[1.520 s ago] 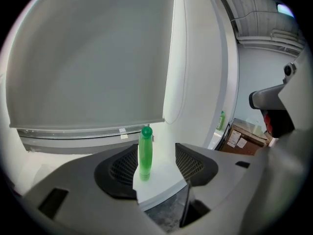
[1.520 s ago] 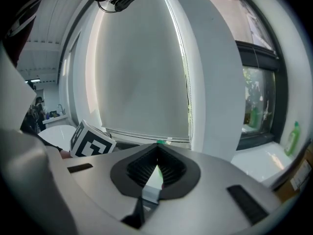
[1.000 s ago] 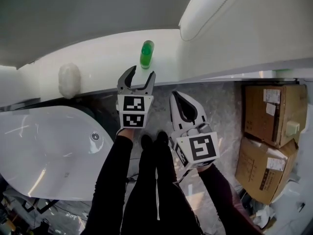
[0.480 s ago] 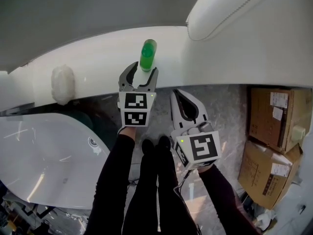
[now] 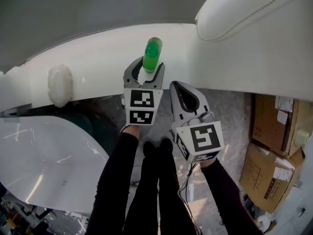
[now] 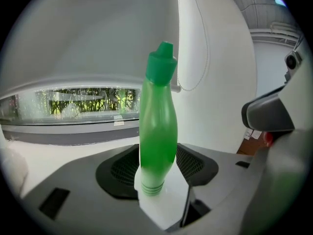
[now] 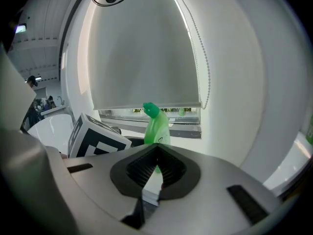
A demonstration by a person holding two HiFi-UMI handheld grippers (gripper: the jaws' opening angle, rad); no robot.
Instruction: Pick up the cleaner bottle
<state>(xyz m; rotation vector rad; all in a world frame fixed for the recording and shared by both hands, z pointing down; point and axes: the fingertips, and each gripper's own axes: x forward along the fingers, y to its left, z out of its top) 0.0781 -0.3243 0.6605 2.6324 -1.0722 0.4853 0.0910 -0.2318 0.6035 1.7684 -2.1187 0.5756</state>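
The cleaner bottle (image 5: 152, 54) is green with a green cap and stands upright on a white ledge (image 5: 98, 58). My left gripper (image 5: 145, 68) is open, with one jaw on each side of the bottle's lower body. In the left gripper view the bottle (image 6: 157, 131) fills the middle between the two dark pads; whether the pads touch it I cannot tell. My right gripper (image 5: 177, 85) is shut with nothing in it, just right of the left one and short of the ledge. Its view shows the bottle (image 7: 156, 126) beyond the jaws.
A white lumpy bundle (image 5: 59, 84) lies on the ledge to the left. A white bathtub (image 5: 44, 151) is below left. Cardboard boxes (image 5: 274, 146) stand on the floor at right. A rolled white blind (image 5: 254, 13) hangs at upper right. The person's legs (image 5: 156, 180) are below the grippers.
My left gripper has moved forward over the ledge, and its open jaws now stand on both sides of the bottle. The right gripper has come forward a little, still shut.
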